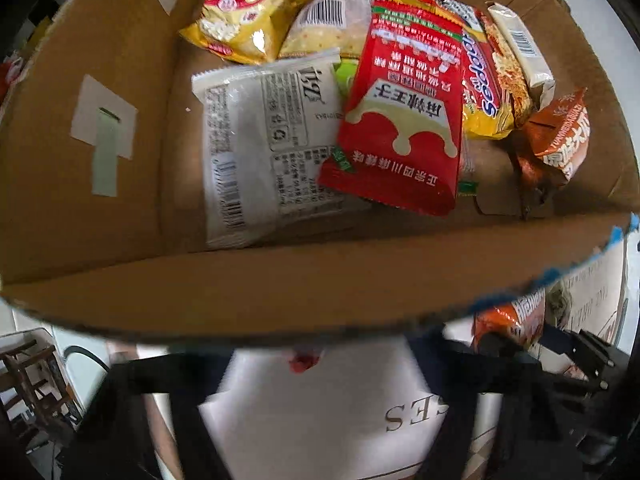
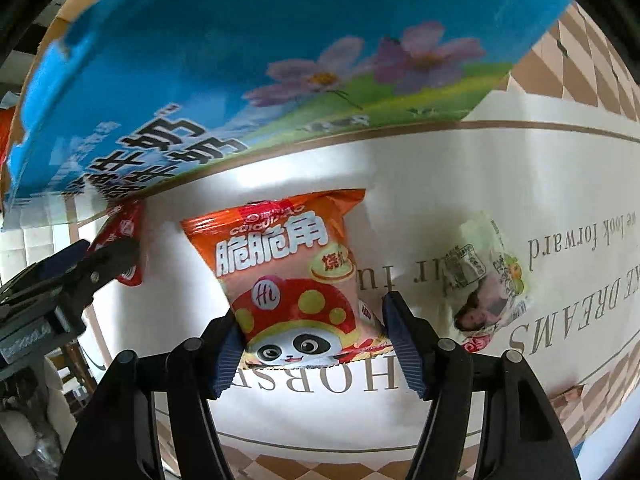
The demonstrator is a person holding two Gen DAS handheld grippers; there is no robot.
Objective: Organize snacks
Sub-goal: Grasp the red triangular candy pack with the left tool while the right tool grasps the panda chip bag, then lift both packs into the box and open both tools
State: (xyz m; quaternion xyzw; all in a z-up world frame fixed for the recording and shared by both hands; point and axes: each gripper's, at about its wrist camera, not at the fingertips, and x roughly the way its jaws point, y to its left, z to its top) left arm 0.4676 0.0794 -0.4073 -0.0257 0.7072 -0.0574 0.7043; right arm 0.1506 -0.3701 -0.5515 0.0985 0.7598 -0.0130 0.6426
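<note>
An orange snack bag (image 2: pixel 288 264) with a panda print lies on the white lettered tablecloth (image 2: pixel 420 168). My right gripper (image 2: pixel 314 314) points down over it, both pads pressed against the bag's lower edges. My left gripper (image 2: pixel 120 264) stands at the left, shut on a small red packet (image 2: pixel 124 236) close to the box. In the left wrist view its dark fingers (image 1: pixel 180 392) are blurred, and only a red scrap (image 1: pixel 304 362) of the packet shows below the flap. The cardboard box (image 1: pixel 280 280) holds several snack bags, with a red one (image 1: pixel 400 120) on top.
The box's blue printed outer side (image 2: pixel 280 40) rises just behind both grippers. A pale green and white packet (image 2: pixel 488 272) lies on the cloth right of the orange bag. A wooden chair (image 1: pixel 32 384) stands beyond the table edge.
</note>
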